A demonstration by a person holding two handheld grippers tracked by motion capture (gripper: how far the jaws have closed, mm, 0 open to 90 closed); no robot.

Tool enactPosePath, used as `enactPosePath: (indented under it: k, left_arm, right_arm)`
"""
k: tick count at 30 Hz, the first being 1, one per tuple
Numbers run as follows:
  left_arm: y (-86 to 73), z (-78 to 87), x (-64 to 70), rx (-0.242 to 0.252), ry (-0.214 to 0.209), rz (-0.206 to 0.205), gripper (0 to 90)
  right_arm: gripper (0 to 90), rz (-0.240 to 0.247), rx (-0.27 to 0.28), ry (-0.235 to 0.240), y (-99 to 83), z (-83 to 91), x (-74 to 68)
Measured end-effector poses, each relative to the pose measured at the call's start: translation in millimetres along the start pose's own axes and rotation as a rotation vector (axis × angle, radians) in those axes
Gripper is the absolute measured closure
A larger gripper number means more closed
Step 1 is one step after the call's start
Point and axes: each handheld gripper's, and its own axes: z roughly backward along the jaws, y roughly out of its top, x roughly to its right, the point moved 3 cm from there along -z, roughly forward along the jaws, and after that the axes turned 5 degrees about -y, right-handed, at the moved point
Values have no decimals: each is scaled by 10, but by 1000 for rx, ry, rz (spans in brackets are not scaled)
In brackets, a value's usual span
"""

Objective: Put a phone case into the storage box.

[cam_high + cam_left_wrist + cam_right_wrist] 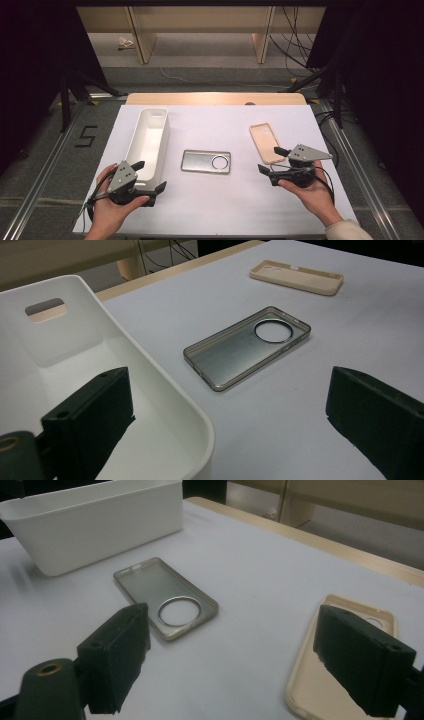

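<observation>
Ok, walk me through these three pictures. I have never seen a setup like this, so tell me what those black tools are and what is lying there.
A person sits at a white table and holds a hand tool in each hand: the left tongs and the right tongs. Both are open and hold nothing. The high view looks down from above the person. The other two pictures come from small cameras riding on each tool, looking out between its two black jaws. On the table lie a white bin, a grey phone case with a round camera hole, and a beige phone case. The left tongs straddle the bin's near corner; the right tongs hover at the beige case.
</observation>
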Motion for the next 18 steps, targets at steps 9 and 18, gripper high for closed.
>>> enactPosePath:
  k: [9,18]
  left_arm:
    - [0,3,1,1,0,-1,49]
    - [3,-5,9,-1,-4,-5,54]
  right_arm:
    - [177,6,-3,-2,9,-15,-18]
    - [738,143,-19,71,121,-245,-367]
